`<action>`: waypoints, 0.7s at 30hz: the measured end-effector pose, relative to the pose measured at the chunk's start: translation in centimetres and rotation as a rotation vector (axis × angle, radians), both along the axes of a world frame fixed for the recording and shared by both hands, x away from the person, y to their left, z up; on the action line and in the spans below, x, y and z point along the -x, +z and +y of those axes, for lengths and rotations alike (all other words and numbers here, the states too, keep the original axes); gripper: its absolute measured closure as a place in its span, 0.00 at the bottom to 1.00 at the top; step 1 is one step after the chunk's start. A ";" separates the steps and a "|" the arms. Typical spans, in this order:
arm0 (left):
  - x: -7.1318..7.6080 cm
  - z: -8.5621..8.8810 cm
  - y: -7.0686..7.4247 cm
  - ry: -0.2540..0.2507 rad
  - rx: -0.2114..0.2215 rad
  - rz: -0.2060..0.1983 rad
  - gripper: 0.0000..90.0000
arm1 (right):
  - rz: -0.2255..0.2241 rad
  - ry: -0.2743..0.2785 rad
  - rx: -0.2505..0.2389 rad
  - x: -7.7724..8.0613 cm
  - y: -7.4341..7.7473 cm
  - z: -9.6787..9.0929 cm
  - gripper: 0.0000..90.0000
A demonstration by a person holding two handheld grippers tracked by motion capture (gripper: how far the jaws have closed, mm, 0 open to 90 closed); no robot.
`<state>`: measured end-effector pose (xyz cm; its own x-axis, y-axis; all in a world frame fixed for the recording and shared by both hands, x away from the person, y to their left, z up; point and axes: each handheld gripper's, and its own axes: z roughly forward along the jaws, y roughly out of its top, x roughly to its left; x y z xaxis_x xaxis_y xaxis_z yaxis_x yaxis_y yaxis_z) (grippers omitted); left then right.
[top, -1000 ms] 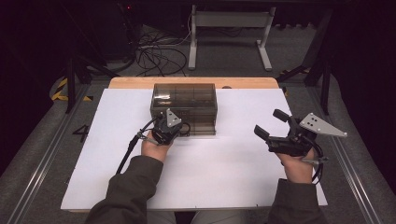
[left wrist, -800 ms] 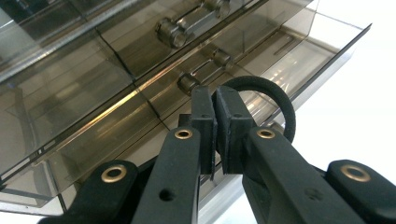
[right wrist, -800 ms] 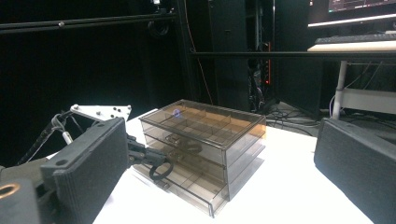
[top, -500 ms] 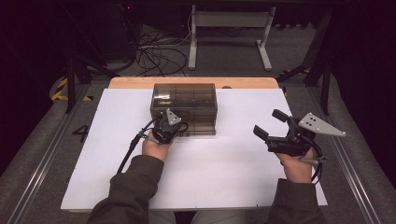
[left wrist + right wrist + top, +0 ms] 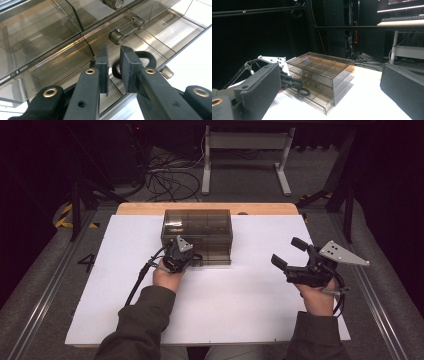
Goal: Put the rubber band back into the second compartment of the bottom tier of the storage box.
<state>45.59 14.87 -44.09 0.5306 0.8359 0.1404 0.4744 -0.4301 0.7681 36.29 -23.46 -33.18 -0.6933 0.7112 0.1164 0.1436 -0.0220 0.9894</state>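
A smoky clear drawer box (image 5: pixel 197 227) stands on the white table top (image 5: pixel 240 300), and its bottom drawer (image 5: pixel 312 98) is pulled out a little. My left gripper (image 5: pixel 189 260) is at that drawer's front. Its jaws are nearly together in the left gripper view (image 5: pixel 113 56), with one side of a black rubber ring (image 5: pixel 147 57) pinched between them. The right gripper view shows the ring (image 5: pixel 304 91) level at the tip of the left gripper (image 5: pixel 298 86), just over the drawer. My right gripper (image 5: pixel 289 252) is held open above the table to the right of the box, with nothing between its jaws (image 5: pixel 329 75).
A clear bar handle (image 5: pixel 126 27) sits on the drawer above the open one. The wooden table edge (image 5: pixel 270 209) runs behind the box. Beyond it on the floor are cables (image 5: pixel 170 175) and a metal stand (image 5: pixel 245 142). A cable (image 5: pixel 140 280) trails from the left gripper.
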 end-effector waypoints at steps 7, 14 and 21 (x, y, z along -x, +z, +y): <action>0.4 0.1 0.4 -0.019 -0.002 0.003 0.82 | 0.001 0.000 -0.003 0.0 0.0 0.0 0.04; 1.0 0.0 0.7 -0.039 0.001 -0.003 0.77 | 0.001 0.000 0.000 0.0 0.0 0.1 0.04; 1.7 0.2 1.0 -0.045 0.020 -0.012 0.75 | 0.001 0.000 0.000 0.0 0.0 0.1 0.04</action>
<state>43.92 15.06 -43.04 0.5657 0.8143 0.1302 0.4457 -0.4347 0.7825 36.26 -23.39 -33.18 -0.6930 0.7114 0.1167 0.1443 -0.0217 0.9893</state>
